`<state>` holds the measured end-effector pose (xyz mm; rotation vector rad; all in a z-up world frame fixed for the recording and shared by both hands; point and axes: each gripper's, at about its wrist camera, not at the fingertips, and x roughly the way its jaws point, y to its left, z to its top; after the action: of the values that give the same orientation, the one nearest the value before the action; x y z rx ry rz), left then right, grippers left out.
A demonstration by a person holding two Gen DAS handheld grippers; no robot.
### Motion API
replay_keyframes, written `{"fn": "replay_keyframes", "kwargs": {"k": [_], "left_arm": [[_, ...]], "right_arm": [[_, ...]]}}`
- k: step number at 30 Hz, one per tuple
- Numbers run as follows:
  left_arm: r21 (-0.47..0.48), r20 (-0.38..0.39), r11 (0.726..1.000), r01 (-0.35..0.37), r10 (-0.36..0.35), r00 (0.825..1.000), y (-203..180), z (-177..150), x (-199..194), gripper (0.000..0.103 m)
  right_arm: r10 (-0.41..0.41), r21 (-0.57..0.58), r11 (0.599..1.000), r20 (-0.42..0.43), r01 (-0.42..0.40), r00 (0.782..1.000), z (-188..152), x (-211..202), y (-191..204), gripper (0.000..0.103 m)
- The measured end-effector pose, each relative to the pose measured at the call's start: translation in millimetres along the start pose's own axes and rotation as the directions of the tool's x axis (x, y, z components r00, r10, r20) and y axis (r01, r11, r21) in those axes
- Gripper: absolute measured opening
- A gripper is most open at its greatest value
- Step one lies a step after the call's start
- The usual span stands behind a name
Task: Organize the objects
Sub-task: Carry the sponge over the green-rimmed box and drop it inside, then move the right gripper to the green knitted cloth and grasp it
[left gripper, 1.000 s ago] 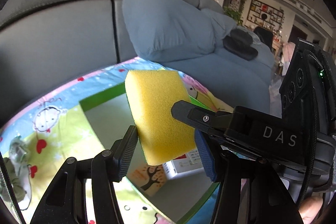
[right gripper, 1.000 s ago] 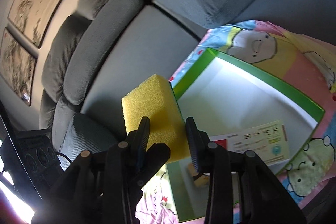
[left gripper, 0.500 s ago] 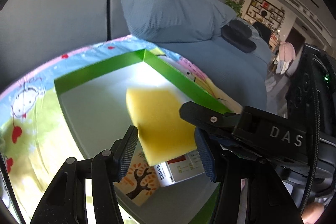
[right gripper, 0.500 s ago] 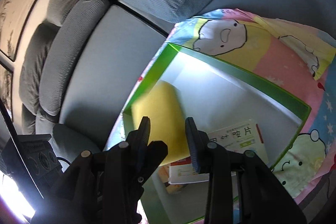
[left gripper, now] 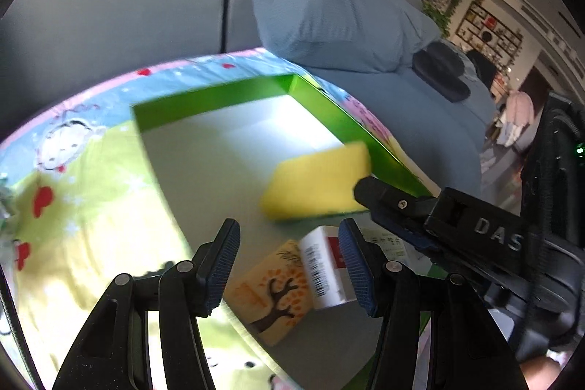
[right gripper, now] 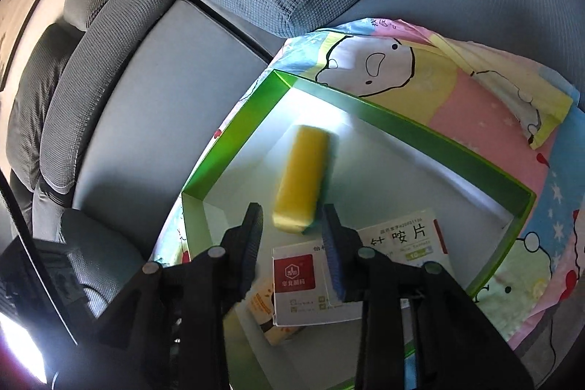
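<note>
Lying inside the green-walled box, the yellow sponge is a soft rounded block with a thin green scouring layer on one side; it is motion-blurred in both views. The box is shallow card, rectangular, with a white floor, and sits on a cartoon-printed cloth spread over a grey ribbed sofa. Toward the box's near edge lie a flat white medicine carton with a red square and printed characters, and, partly under it, a small pale packet with an orange tree design.

Just beyond the tips of the right gripper, the sponge lies free; the jaws stand partly apart with nothing between the blue ridged pads. Likewise empty, the left gripper hangs open over the near part of the box, with the sponge past its tips toward the box's right wall.
</note>
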<state>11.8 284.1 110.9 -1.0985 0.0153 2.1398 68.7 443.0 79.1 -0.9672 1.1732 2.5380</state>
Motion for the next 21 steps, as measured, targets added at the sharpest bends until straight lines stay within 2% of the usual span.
{"fn": "replay_keyframes", "kwargs": {"k": [5, 7, 10, 15, 19, 21], "left_arm": [[-0.029, 0.073, 0.998, -0.062, 0.064, 0.995, 23, -3, -43, 0.058], [-0.069, 0.089, 0.993, -0.093, 0.099, 0.991, 38, -7, -59, 0.067], [-0.133, 0.107, 0.977, -0.166, 0.181, 0.978, 64, -16, -83, 0.07], [-0.268, 0.074, 0.914, -0.305, 0.335, 0.939, 116, -42, -120, 0.072], [-0.375, 0.054, 0.856, -0.356, 0.404, 0.913, 151, -66, -146, 0.073], [-0.412, 0.037, 0.821, -0.396, 0.449, 0.893, 168, -80, -156, 0.075]], "right_arm": [[0.009, -0.032, 0.999, 0.002, -0.009, 1.0, -4, -1, 11, 0.037], [0.024, -0.062, 0.998, 0.011, -0.023, 1.0, -7, -3, 21, 0.042], [0.07, -0.109, 0.992, 0.014, -0.069, 0.997, -13, -4, 40, 0.051], [0.14, -0.201, 0.969, -0.019, -0.141, 0.99, -26, 1, 75, 0.068], [0.218, -0.264, 0.934, -0.115, -0.241, 0.969, -44, 19, 110, 0.073], [0.232, -0.292, 0.917, -0.159, -0.27, 0.96, -55, 29, 127, 0.079]]}}
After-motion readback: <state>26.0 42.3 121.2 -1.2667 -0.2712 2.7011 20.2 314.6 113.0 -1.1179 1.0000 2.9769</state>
